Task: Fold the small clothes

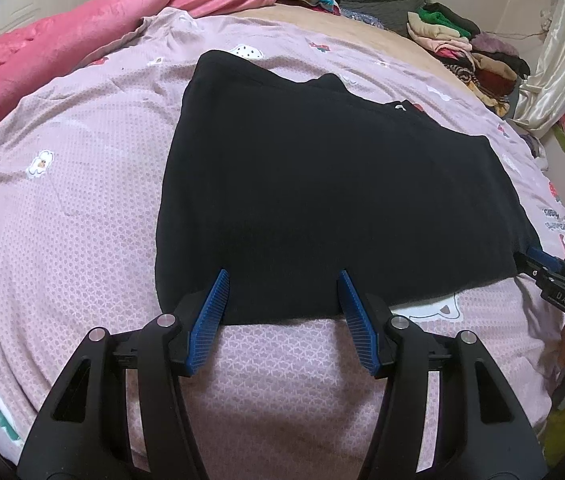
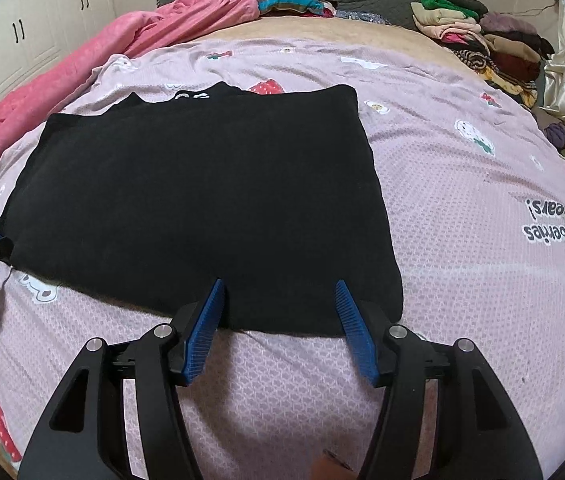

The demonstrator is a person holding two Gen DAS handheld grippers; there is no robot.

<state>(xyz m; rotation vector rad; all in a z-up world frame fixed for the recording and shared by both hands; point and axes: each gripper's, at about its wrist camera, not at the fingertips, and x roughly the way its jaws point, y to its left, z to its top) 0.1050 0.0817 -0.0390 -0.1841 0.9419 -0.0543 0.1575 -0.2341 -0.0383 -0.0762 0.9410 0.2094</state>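
Nearest in both wrist views, the jaws were seen spread apart and grasping nothing. The left gripper (image 1: 284,276) was poised over the near hem of the black garment (image 1: 322,184) toward its left corner, the blue pads (image 1: 210,316) straddling the edge without pressing on it. The right gripper (image 2: 280,286) was set likewise over the near hem (image 2: 282,322) toward the right corner, its jaws also released; whether the tips were touching the cloth could not be told.

The black garment was laid flat on the pink patterned bedspread (image 1: 74,200), roughly in the middle of the bed, already narrowed to a rough rectangle with its collar end at the far side.

The step in hand was judged to be the pinching of the near hem so that it could be carried up and over toward the far edge. It would be done well if both corners were taken at the same depth, only the garment's layers being caught and none of the bedspread beneath. The hem should be lifted evenly and kept taut between the two grippers, so that no diagonal crease is dragged in.

Beyond the garment, a pink blanket (image 1: 62,40) was bunched at the far left, and stacked folded clothes (image 2: 494,44) were piled at the far right.
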